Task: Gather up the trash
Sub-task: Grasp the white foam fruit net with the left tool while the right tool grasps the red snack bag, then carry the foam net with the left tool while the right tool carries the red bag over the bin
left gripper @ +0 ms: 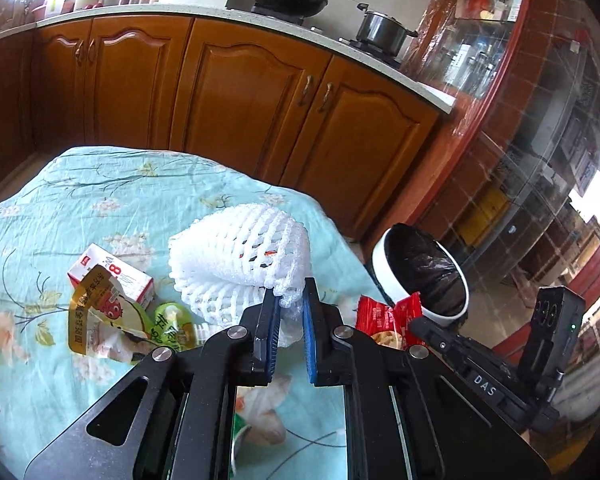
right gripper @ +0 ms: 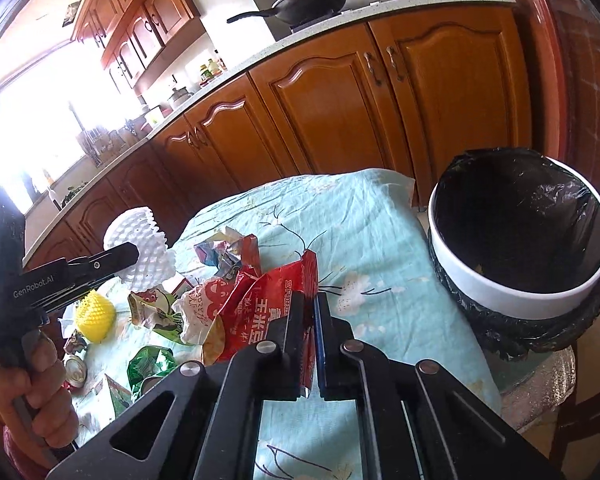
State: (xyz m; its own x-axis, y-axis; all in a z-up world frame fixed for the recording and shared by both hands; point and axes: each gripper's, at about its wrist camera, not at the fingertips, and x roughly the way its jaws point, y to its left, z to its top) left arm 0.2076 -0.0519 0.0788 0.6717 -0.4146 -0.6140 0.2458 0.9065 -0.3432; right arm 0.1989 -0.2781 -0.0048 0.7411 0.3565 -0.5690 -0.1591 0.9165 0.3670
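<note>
In the left wrist view my left gripper [left gripper: 290, 294] is shut on the lower edge of a white foam fruit net [left gripper: 240, 252], which hangs above the teal floral tablecloth [left gripper: 100, 200]. In the right wrist view my right gripper [right gripper: 310, 300] is shut on a crumpled red snack wrapper [right gripper: 268, 296]. The wrapper's edge is pinched between the blue pads. A white trash bin with a black bag liner [right gripper: 520, 292] stands at the table's right end. It also shows as the bin [left gripper: 386, 268] in the left view, beyond the red wrapper [left gripper: 384, 314].
More litter lies on the cloth: a small milk carton [left gripper: 112, 276], a gold-and-green pouch [left gripper: 100, 320], a green jelly cup [left gripper: 174, 320], a yellow spiky ball [right gripper: 94, 316], a green wrapper [right gripper: 152, 364]. A hand [right gripper: 40, 392] grips the left tool. Wooden kitchen cabinets [left gripper: 240, 92] stand behind.
</note>
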